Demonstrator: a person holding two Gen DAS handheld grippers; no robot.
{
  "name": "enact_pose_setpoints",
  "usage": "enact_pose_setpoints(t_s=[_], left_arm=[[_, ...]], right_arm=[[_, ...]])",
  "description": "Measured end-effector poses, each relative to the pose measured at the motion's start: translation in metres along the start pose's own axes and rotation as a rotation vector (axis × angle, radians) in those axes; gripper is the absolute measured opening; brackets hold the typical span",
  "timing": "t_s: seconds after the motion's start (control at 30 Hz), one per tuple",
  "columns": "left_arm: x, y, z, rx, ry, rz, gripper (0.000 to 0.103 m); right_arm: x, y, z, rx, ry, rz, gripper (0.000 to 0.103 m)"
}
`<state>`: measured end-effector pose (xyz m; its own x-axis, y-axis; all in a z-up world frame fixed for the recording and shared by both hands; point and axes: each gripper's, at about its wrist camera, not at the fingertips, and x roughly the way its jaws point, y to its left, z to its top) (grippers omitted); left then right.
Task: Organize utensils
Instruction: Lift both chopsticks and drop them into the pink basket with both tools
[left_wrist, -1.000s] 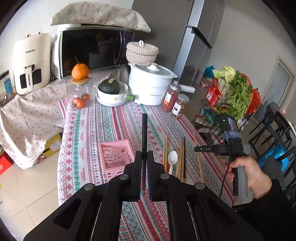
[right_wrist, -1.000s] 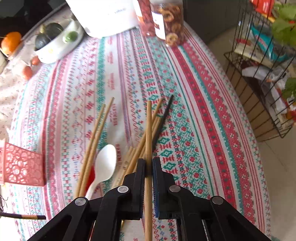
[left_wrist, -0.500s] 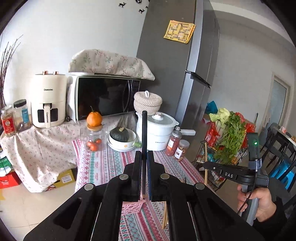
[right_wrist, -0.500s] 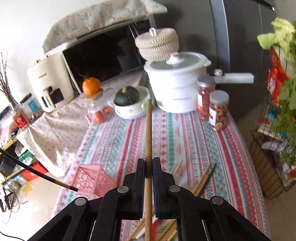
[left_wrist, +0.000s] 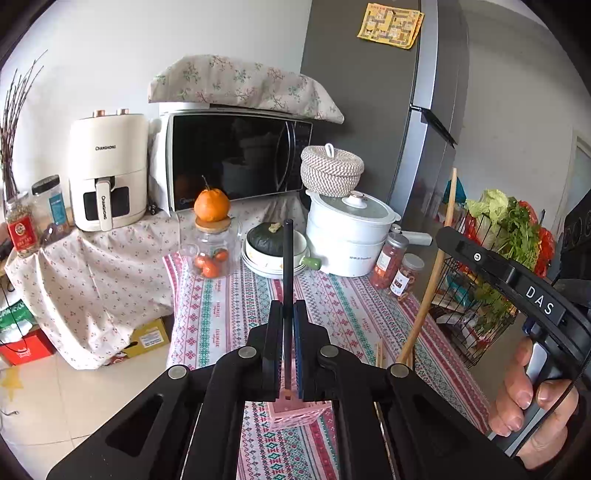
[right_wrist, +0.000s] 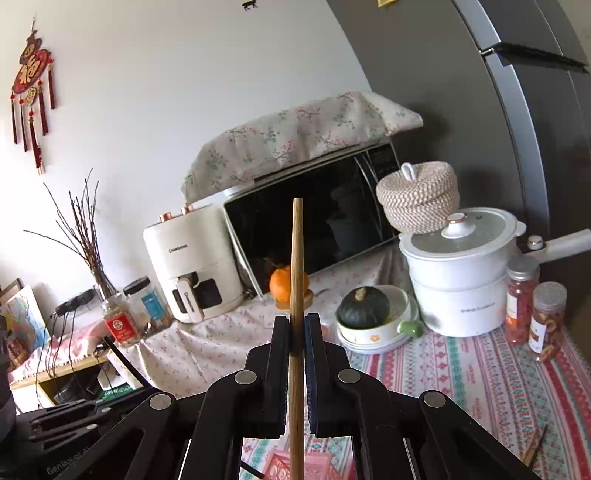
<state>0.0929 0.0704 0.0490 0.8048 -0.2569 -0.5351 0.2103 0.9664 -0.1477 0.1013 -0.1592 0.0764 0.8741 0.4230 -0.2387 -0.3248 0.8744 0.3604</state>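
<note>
My left gripper (left_wrist: 287, 314) is shut on a black chopstick (left_wrist: 287, 266) held upright, its lower end over a pink lattice basket (left_wrist: 295, 413) on the patterned tablecloth (left_wrist: 332, 306). My right gripper (right_wrist: 296, 328) is shut on a wooden chopstick (right_wrist: 296, 258), also upright, above the pink basket (right_wrist: 317, 467). In the left wrist view the right gripper's body and the hand holding it (left_wrist: 532, 402) are at the right, with the wooden chopstick (left_wrist: 436, 266) slanting up. More wooden chopsticks (left_wrist: 379, 352) lie on the table beside it. The left gripper's black chopstick (right_wrist: 125, 363) shows at lower left in the right wrist view.
At the table's far end stand a white pot (left_wrist: 349, 236) with a woven basket on top, a bowl with a green squash (left_wrist: 273, 240), a jar topped by an orange (left_wrist: 211, 236) and two snack jars (left_wrist: 395, 262). A wire rack of vegetables (left_wrist: 495, 266) stands right of the table.
Both grippers have risen and tilted up from looking down at the table to looking level across it. The two held chopsticks now stand upright over the pink basket, and the grippers are closer together.
</note>
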Motion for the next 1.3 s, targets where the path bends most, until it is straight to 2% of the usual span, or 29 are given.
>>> enact_pose_setpoints(t_s=[0.13, 0.4, 0.57, 0.83, 0.93, 0.97, 1.03, 1.07, 1.1, 1.23, 1.3], left_arm=[[0.022, 0.005, -0.004, -0.002, 0.051, 0.012, 0.005], [0.059, 0.015, -0.012, -0.03, 0.136, 0.004, 0.005], [0.067, 0.015, -0.012, -0.024, 0.137, 0.002, 0.005], [0.077, 0.021, -0.014, -0.069, 0.127, -0.06, 0.006], [0.072, 0.02, -0.012, -0.064, 0.105, -0.048, 0.008], [0.07, 0.019, -0.011, -0.058, 0.1, -0.045, 0.013], [0.064, 0.017, -0.01, -0.049, 0.088, -0.039, 0.029], [0.061, 0.016, -0.01, -0.047, 0.081, -0.033, 0.043], [0.058, 0.015, -0.01, -0.048, 0.073, -0.029, 0.051], [0.048, 0.012, -0.011, -0.041, 0.083, -0.028, 0.055], [0.043, 0.009, -0.012, -0.041, 0.096, -0.031, 0.062]], right_arm=[[0.027, 0.007, -0.008, -0.022, -0.009, -0.004, 0.006], [0.067, -0.007, -0.03, -0.002, 0.02, -0.088, 0.006], [0.085, -0.012, -0.041, -0.013, 0.057, -0.103, 0.007], [0.091, -0.015, -0.051, -0.014, 0.132, -0.075, 0.01], [0.084, -0.019, -0.045, 0.005, 0.138, -0.068, 0.022], [0.08, -0.021, -0.042, 0.016, 0.137, -0.063, 0.028], [0.071, -0.025, -0.036, 0.031, 0.134, -0.061, 0.033], [0.066, -0.027, -0.032, 0.039, 0.136, -0.057, 0.036], [0.062, -0.03, -0.029, 0.045, 0.141, -0.059, 0.04], [0.041, -0.044, -0.018, 0.07, 0.171, -0.073, 0.052], [0.03, -0.054, -0.014, 0.07, 0.187, -0.095, 0.06]])
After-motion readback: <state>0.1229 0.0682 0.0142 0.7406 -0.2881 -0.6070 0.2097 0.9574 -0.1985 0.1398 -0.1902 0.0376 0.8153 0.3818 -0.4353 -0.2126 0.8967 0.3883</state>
